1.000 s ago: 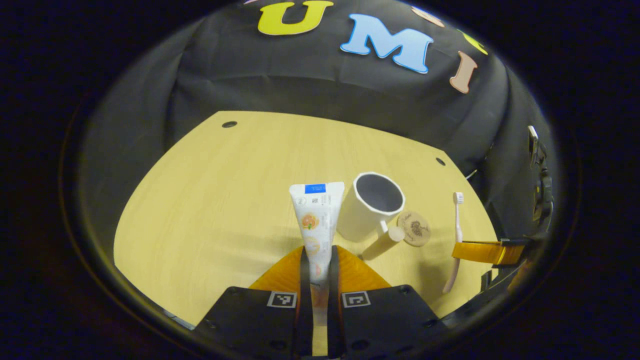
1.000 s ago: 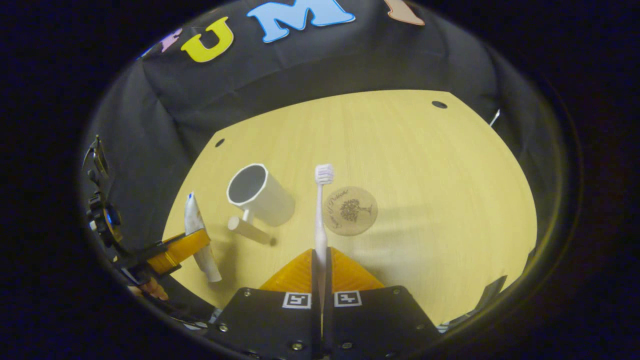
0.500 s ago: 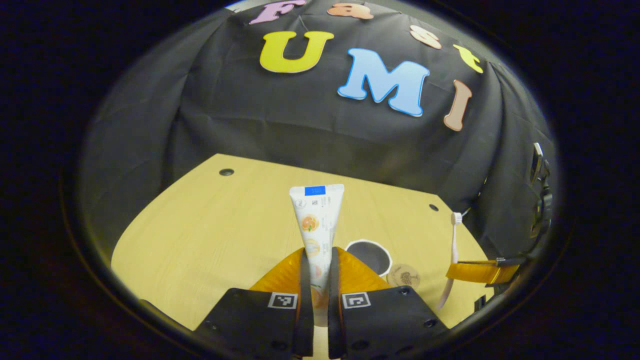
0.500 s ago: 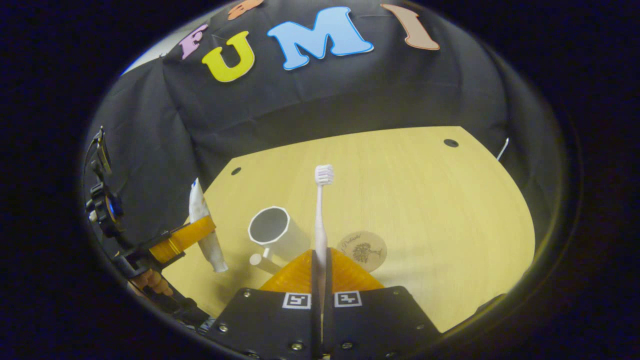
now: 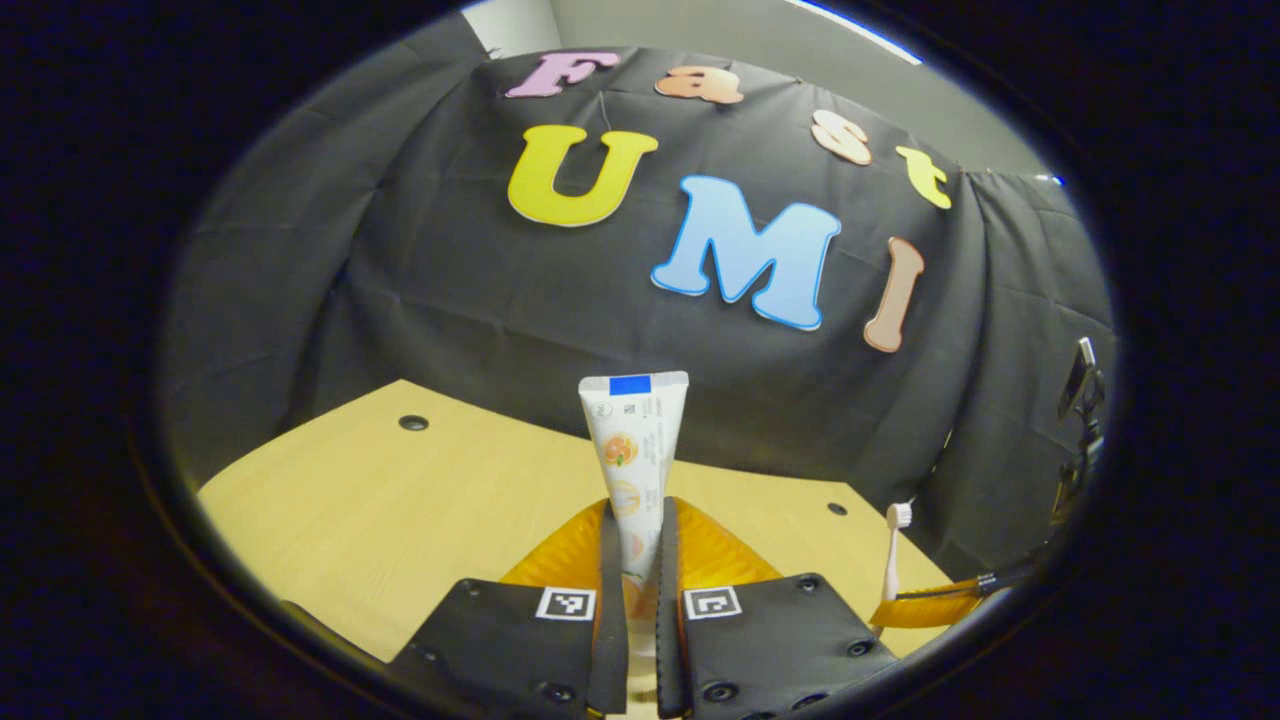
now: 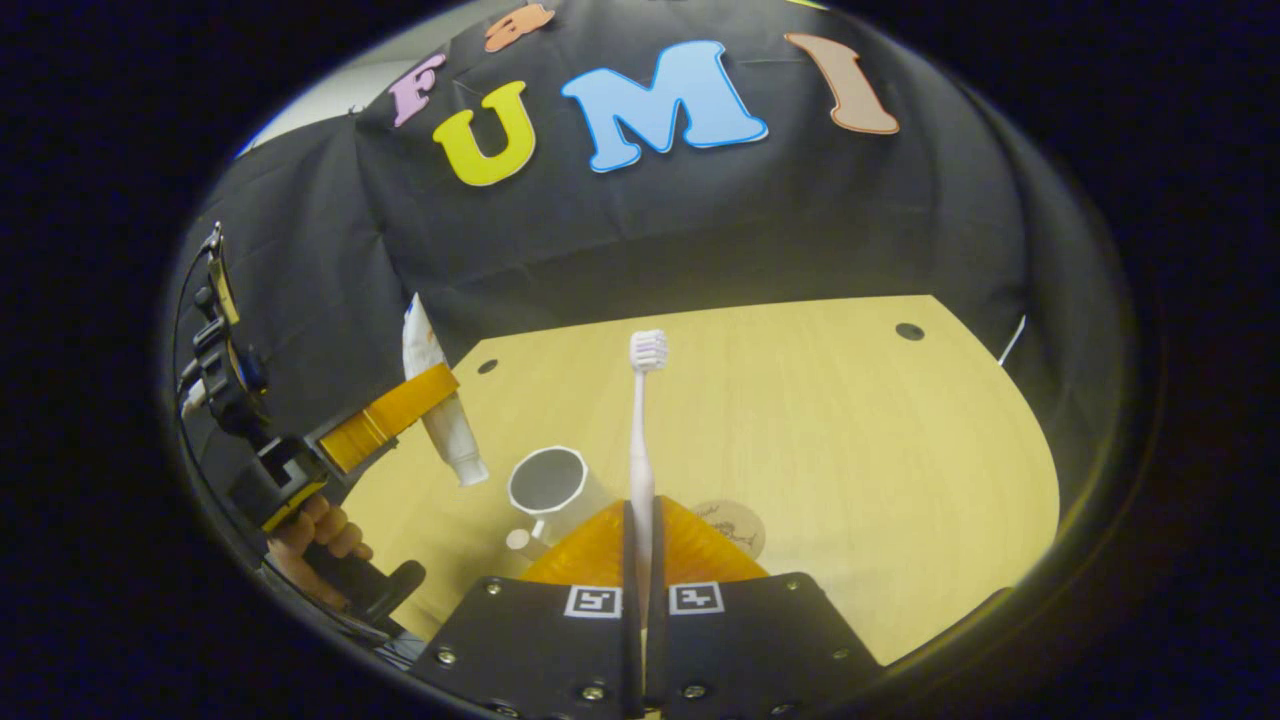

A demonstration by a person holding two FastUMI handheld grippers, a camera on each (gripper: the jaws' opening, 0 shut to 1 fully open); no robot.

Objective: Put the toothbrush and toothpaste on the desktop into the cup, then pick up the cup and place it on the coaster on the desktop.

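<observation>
Black cloth is hanging behind a pale wooden desk (image 5: 400, 500) in the left gripper view, where the left gripper (image 5: 640, 560) is clamping a white toothpaste tube (image 5: 634, 440) between both fingers, the tube standing upright above the desk with its flat crimped end up. A blue patch and small orange fruit pictures are showing on the tube; its print is too small to read. Far right, the right gripper (image 5: 925, 607) is holding the toothbrush (image 5: 892, 550), bristles up.

Turning to the right gripper view, the same desk (image 6: 850, 450) is stretching out below, and the right gripper (image 6: 641, 530) is pinching the toothbrush (image 6: 642, 420) by its handle, head upward. Beneath it on the desk, a white cup (image 6: 548, 482) is standing upright with its handle toward the camera, and a round coaster (image 6: 735, 525) bearing a tree drawing is lying just beside it; its lettering is unreadable. At the left, a hand (image 6: 315, 530) is gripping the left gripper (image 6: 400, 415), which is carrying the toothpaste (image 6: 440, 400) cap-down in the air, above and left of the cup.
</observation>
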